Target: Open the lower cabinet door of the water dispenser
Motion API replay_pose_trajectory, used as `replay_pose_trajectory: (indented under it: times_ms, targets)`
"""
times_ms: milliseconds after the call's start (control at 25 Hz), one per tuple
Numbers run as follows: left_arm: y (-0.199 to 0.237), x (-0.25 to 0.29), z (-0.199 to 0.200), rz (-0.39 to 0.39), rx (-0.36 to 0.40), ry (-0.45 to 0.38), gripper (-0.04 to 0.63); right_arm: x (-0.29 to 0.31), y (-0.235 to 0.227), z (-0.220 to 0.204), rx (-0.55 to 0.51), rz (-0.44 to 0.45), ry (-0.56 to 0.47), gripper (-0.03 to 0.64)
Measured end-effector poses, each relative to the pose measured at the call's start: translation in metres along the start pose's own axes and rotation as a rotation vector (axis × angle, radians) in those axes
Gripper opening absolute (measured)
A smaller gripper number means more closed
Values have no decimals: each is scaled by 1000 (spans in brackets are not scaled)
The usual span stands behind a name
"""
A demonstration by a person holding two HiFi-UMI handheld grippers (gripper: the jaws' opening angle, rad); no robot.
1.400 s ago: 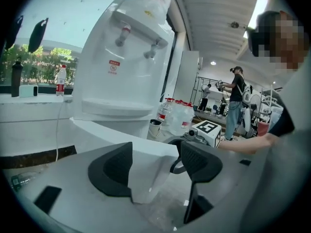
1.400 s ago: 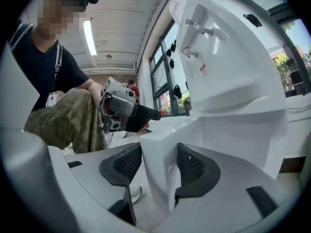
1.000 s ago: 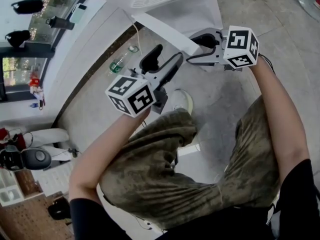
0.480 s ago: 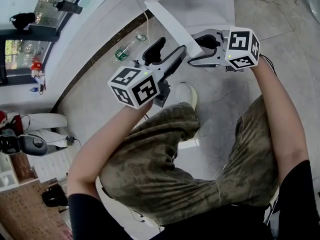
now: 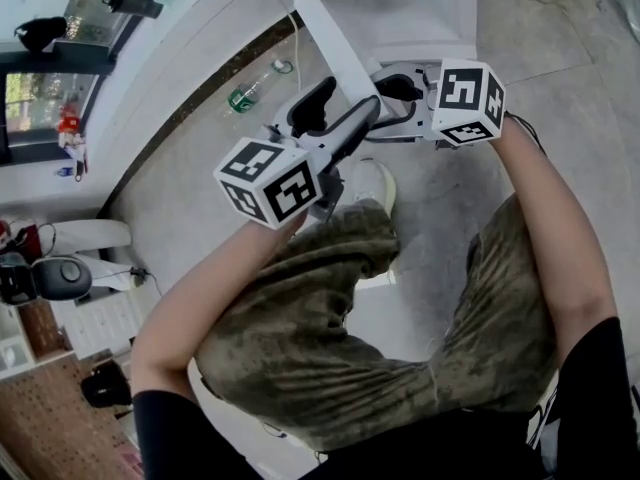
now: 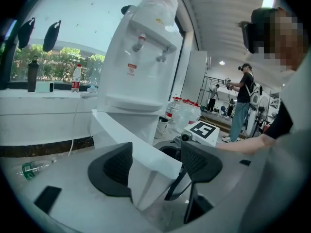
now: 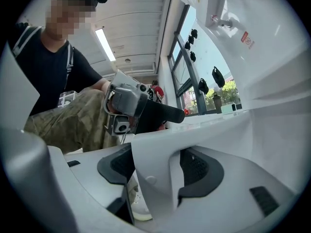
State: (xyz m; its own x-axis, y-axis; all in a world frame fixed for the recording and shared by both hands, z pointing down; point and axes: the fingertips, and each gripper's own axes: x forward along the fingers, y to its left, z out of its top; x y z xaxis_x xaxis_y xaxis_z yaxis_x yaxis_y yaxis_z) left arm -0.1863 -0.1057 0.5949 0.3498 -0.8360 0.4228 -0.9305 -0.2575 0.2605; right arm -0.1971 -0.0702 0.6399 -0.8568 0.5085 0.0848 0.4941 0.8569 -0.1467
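Where the door stands: the flat white cabinet door (image 5: pixel 335 48) of the tall white plastic water dispenser (image 6: pixel 146 57) is swung out from the body. It shows as a slanted panel at the upper middle of the head view.
Left gripper (image 6: pixel 155 165): jaws apart, straddling the door's lower corner at the bottom centre of its own view. The pad on the frame's left lies close against the panel (contact unclear), and the other black mesh pad (image 6: pixel 199 161) stands clear of it.
Right gripper (image 7: pixel 154 168): jaws wide and just been opening. The door's edge stands between them, not clamped.
Marker cubes: one at centre-left (image 5: pixel 268 181), one at upper right (image 5: pixel 465 103) of the head view. The two tools face each other across the panel.
Floor: a clear plastic bottle with a green band (image 5: pixel 240 96) lies at upper left, beside the wall.
Person: camouflage-patterned trousers (image 5: pixel 320 308) fill the lower middle, and a white shoe (image 5: pixel 370 183) shows just below the left tool.
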Motion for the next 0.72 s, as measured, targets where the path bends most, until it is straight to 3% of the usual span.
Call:
replay_pose_trajectory:
  times_ms: [720]
  targets:
    - [12,-32,-29,45,-70,13,291,36,2,2,-40,-13,7,255]
